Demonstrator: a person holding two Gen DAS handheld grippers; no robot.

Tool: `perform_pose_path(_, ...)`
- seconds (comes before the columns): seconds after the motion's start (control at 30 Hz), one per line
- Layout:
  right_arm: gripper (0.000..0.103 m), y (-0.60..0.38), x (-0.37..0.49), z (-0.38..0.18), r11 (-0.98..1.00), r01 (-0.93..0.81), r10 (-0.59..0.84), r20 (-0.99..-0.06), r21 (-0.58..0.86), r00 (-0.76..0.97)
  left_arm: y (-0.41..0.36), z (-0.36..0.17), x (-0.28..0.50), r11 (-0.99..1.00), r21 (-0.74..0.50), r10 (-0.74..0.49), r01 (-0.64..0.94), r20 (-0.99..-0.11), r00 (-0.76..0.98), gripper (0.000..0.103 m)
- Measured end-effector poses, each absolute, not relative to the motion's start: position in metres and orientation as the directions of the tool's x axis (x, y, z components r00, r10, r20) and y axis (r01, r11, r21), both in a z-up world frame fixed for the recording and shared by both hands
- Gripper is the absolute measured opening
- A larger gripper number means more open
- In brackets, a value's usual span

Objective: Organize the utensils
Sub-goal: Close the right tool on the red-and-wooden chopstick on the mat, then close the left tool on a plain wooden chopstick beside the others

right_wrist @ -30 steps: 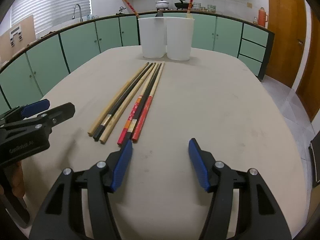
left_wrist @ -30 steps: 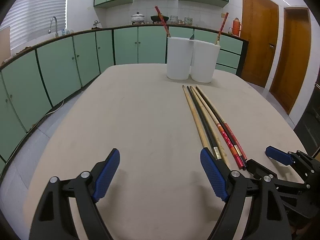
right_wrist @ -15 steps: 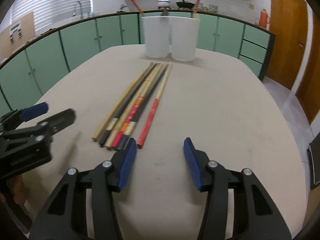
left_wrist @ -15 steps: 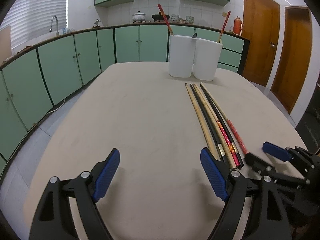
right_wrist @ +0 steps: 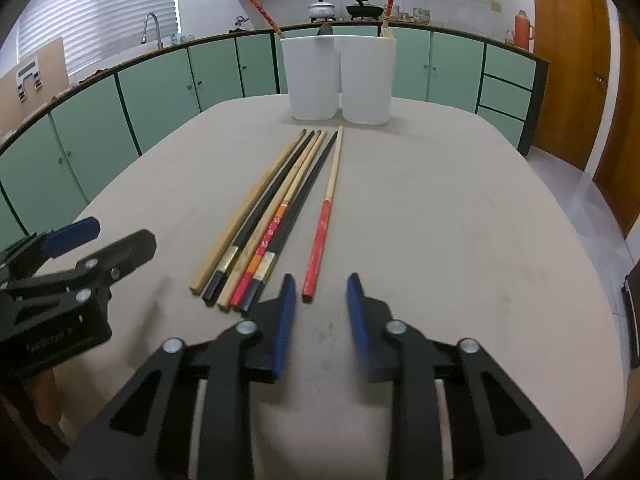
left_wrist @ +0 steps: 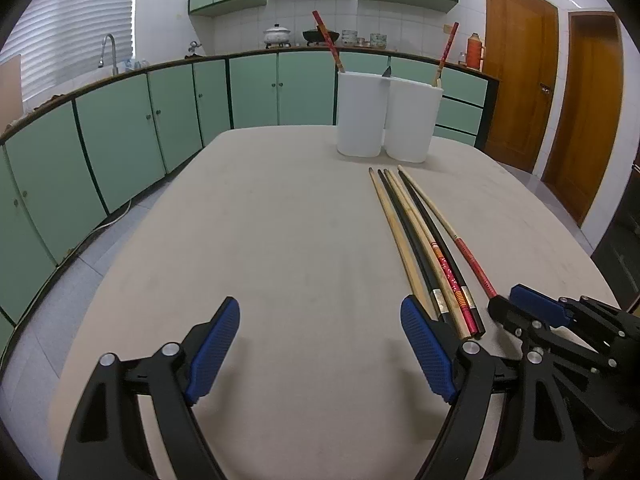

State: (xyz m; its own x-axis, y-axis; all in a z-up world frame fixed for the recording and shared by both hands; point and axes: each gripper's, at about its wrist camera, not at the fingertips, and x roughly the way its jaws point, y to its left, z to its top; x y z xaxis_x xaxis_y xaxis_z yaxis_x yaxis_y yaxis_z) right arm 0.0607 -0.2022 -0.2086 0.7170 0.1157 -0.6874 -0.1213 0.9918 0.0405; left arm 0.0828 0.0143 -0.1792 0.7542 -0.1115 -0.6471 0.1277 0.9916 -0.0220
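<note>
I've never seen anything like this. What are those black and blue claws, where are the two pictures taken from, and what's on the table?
They are hand-held grippers, one in each of a person's hands, each carrying a camera that looks along its two fingers. One picture is from the left gripper, whose jaws stand wide open over bare table. The other is from the right gripper, whose jaws are closing at the near end of the red chopstick; the pads do not press on it yet. Five more chopsticks lie side by side next to it. At the far end stand two white holders with utensils already in them. Nothing is held.
</note>
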Motion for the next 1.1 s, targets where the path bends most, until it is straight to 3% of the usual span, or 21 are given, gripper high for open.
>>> perform_pose_path(0.07,0.006,-0.201,0.061,-0.209,0.992,-0.122,0.112,-0.687,0.034,0.718,0.014,-0.179,0.083,0.991,-0.02,-0.112,0.13,-0.648,0.754,0.081)
perform_pose_path(0.7,0.005,-0.239,0.053,-0.204,0.996,-0.069,0.094,-0.672,0.063,0.735,-0.014,-0.19,0.086,0.98,-0.028,-0.162,0.197,-0.688,0.707,0.081)
perform_pose_path(0.97,0.005,-0.243,0.052,-0.205,0.995,-0.062,0.101,-0.666,0.082,0.739,-0.02,-0.196,0.089,0.982,-0.005,-0.137,0.188,-0.703,0.697,0.073)
perform_pose_path(1.1,0.005,-0.243,0.053,-0.205,0.994,-0.061,0.103,-0.664,0.086,0.741,-0.021,-0.196,0.089,0.982,-0.008,-0.14,0.188,-0.701,0.7,0.062)
